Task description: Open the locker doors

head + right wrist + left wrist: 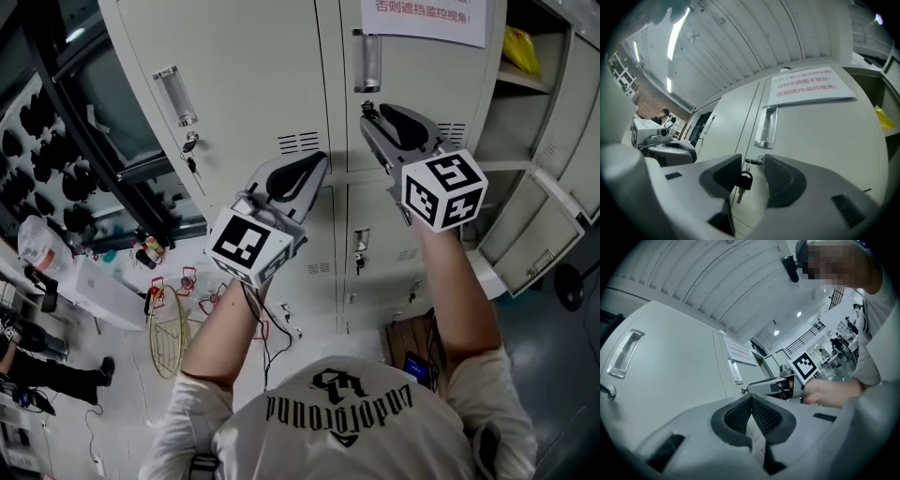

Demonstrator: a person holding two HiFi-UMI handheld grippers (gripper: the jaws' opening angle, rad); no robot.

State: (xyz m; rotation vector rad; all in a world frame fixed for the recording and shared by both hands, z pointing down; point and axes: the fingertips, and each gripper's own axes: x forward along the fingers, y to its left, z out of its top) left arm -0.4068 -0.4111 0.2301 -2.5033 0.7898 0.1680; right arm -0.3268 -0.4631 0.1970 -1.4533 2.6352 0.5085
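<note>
The grey locker doors (253, 66) stand closed in front of me. My right gripper (367, 111) is raised to the middle door, just under its recessed handle (367, 61). In the right gripper view its jaws (752, 165) stand open on either side of the key (754, 161) in that door's lock, from which a second black-headed key (744, 181) hangs; the pads do not press on either. My left gripper (317, 161) is lower and to the left, shut with nothing in it (751, 401), short of the doors. The left door's handle (626, 352) and lock (607, 391) lie far to its left.
A paper sign with red print (811, 86) is stuck on the middle door above the handle. At the right, one locker (534, 84) stands open with a yellow thing (520, 47) on its shelf. Lower locker doors (361, 248) run below. A cluttered table (103, 291) is at the left.
</note>
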